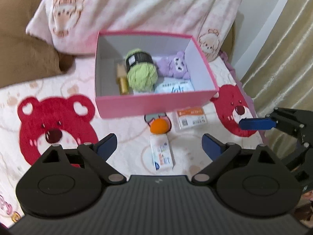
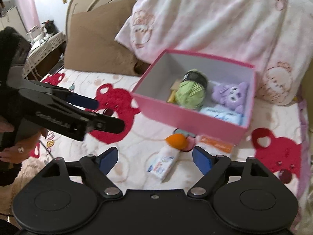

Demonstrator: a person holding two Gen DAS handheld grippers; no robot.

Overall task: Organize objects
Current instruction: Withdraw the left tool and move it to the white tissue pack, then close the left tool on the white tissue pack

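Note:
An open pink box stands on the bed and holds a green yarn ball, a purple plush, a gold bottle and a white-blue packet. In front of the box lie an orange ball, a small white carton and a white pack with an orange label. My left gripper hovers open over the carton, nothing between its fingers. My right gripper is open and empty too, just short of the carton and the orange ball.
The bedspread is white with red bear faces. A pink-and-white blanket is heaped behind the box, a brown cushion to its left. A gold curtain hangs at the right. A hand holds the left gripper.

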